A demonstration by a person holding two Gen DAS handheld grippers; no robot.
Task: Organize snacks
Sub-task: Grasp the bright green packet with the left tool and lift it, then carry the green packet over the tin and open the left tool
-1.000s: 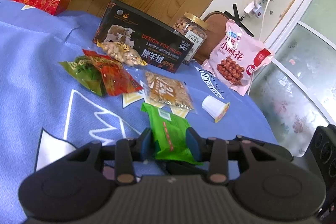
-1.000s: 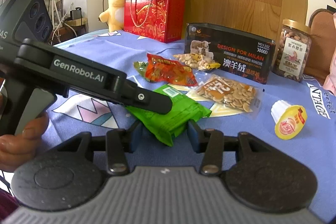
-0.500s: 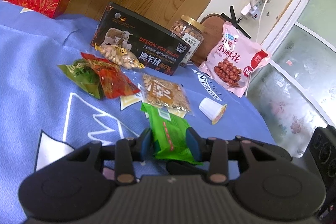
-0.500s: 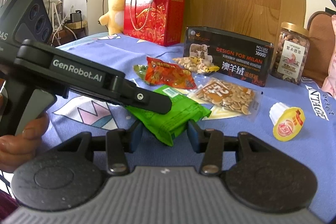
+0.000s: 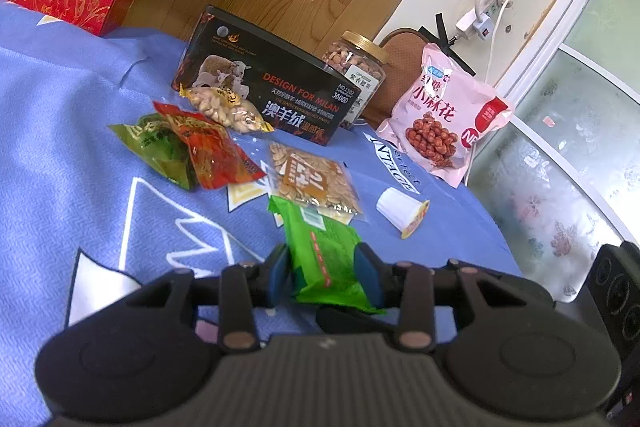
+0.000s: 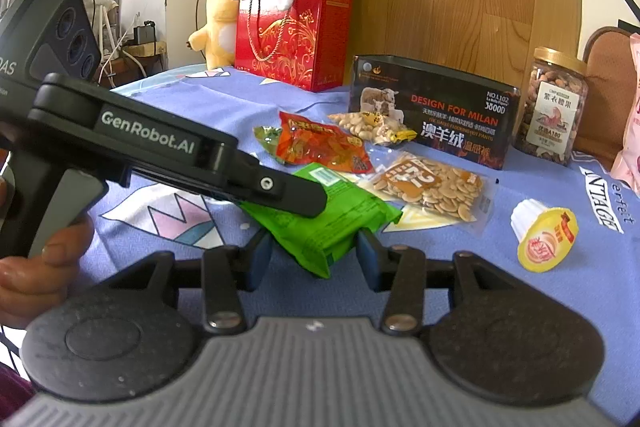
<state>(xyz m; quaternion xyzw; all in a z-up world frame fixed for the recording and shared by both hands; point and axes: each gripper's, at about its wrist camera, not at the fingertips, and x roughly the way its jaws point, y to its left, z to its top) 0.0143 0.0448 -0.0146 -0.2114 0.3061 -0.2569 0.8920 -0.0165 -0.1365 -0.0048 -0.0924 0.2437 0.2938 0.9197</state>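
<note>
A green snack packet (image 5: 322,253) lies on the blue cloth (image 5: 60,163) between the fingers of my left gripper (image 5: 323,269), which touch its sides. In the right wrist view the same packet (image 6: 340,217) sits between the fingers of my right gripper (image 6: 314,253), which stand apart from its edges, and the left gripper's body (image 6: 168,147) crosses over it. Beyond lie a seed packet (image 5: 314,181), a red packet (image 5: 212,151), a green-brown packet (image 5: 160,147), a peanut packet (image 5: 224,107) and a white jelly cup (image 5: 402,211).
A black box (image 5: 268,83) stands at the back with a nut jar (image 5: 358,71) and a pink snack bag (image 5: 444,119) to its right. A red gift bag (image 6: 292,35) and plush toys (image 6: 218,23) stand at the far left. The table's right edge drops off beside the pink bag.
Both grippers have drawn back slightly from the snacks; the green packet stays between the left fingers. Nothing else on the table has moved.
</note>
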